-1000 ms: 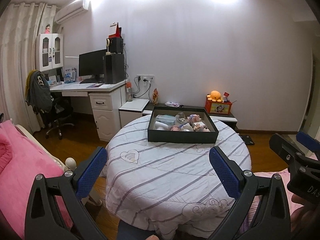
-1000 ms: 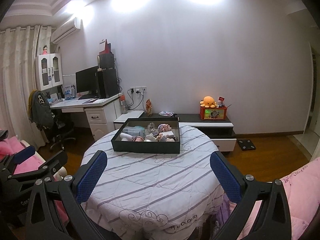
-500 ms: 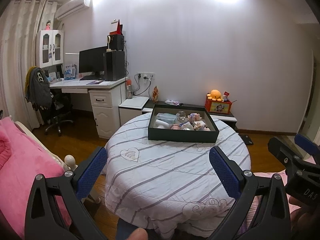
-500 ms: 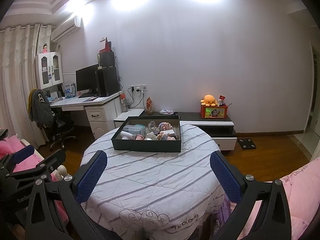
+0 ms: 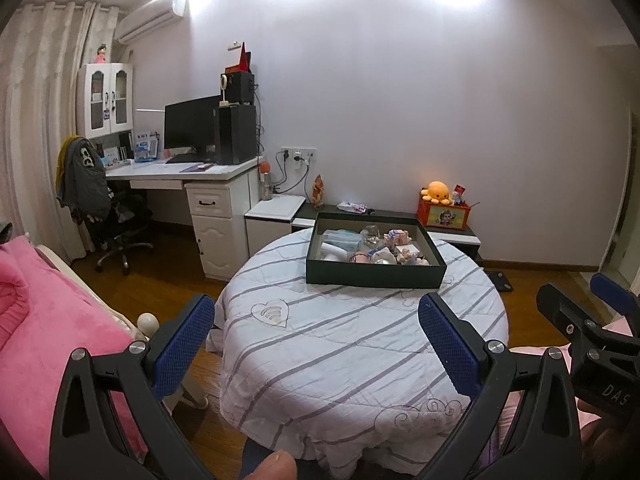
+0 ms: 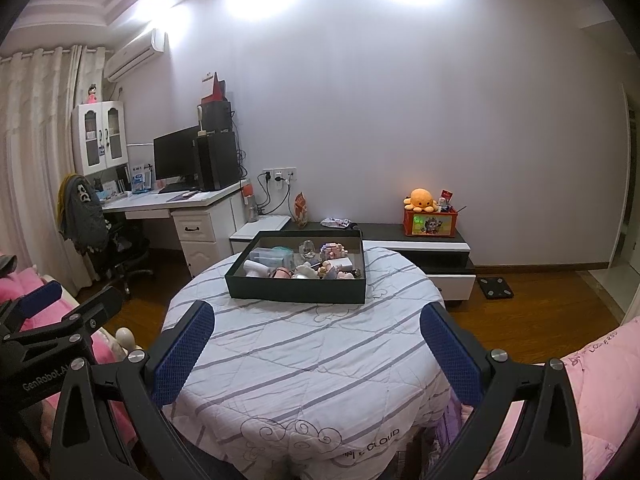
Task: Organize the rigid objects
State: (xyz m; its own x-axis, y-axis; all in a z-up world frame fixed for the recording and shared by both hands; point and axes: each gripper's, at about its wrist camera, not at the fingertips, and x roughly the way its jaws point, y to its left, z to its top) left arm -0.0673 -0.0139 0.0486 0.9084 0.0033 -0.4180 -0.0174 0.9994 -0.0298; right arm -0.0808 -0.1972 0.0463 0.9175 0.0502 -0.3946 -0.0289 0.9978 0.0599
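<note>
Now we see both views sitting slightly higher than half a second ago, and a fingertip at the bottom edge of the left view has crept further in. Our left gripper [image 5: 316, 344] hovers short of the near edge of the round worktop [image 5: 360, 344], its blue-padded fingers [image 5: 184, 344] spread wide and holding nothing; our right gripper [image 6: 316, 344] does the same. The dark box [image 5: 374, 274] of small mixed items rests unmoved on the far part of the worktop, well apart from both grippers. A striped white cloth covers the worktop. Behind it stand a white desk [image 5: 216, 178] with a monitor [image 5: 190, 126], a low cabinet carrying an orange plush octopus [image 5: 438, 192], and a pink bed [image 5: 44, 340] at the left.
</note>
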